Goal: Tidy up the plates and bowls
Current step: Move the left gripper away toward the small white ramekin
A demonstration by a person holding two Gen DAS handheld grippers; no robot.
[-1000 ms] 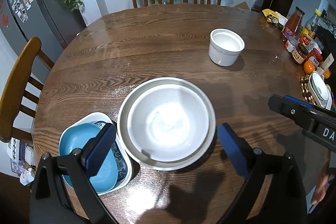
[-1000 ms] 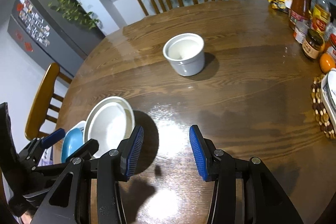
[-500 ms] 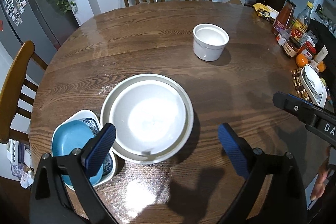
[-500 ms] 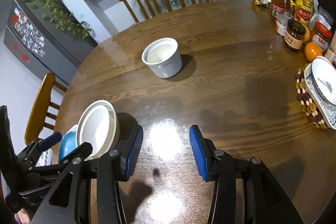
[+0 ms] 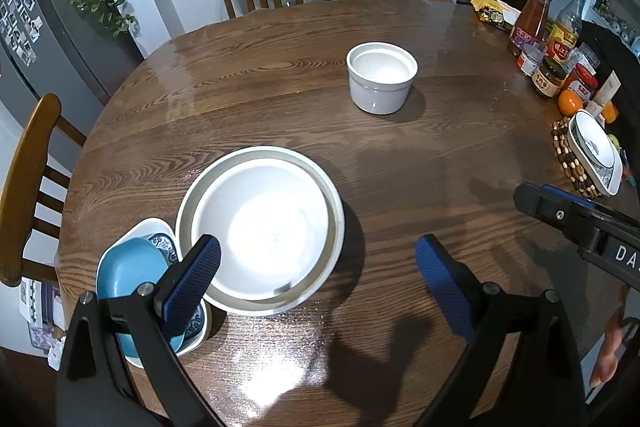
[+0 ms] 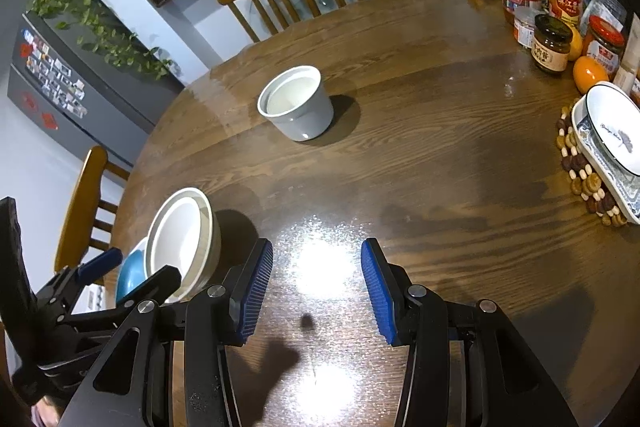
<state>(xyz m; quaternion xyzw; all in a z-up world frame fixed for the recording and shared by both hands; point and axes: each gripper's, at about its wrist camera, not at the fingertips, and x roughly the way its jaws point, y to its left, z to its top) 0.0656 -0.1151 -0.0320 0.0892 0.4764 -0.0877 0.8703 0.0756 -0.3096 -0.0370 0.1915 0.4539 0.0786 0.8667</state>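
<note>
Left wrist view showed the left gripper point(image 5: 318, 281) with jaws spread wide and empty above the round wooden table point(image 5: 248, 95). Under it sat a white bowl nested in a larger white plate point(image 5: 260, 229), touching a blue bowl point(image 5: 128, 267) set in a patterned white dish at the table's near left edge. A white ramekin point(image 5: 381, 77) stood well apart, toward the far side. Right wrist view showed the right gripper point(image 6: 316, 293) partly open, nothing between its blue pads point(image 6: 256, 291), over bare tabletop. The ramekin point(image 6: 297, 103) stood ahead; a patterned dish point(image 6: 612, 135) rested on a beaded trivet point(image 6: 582, 175) at right, near jars and bottles.
</note>
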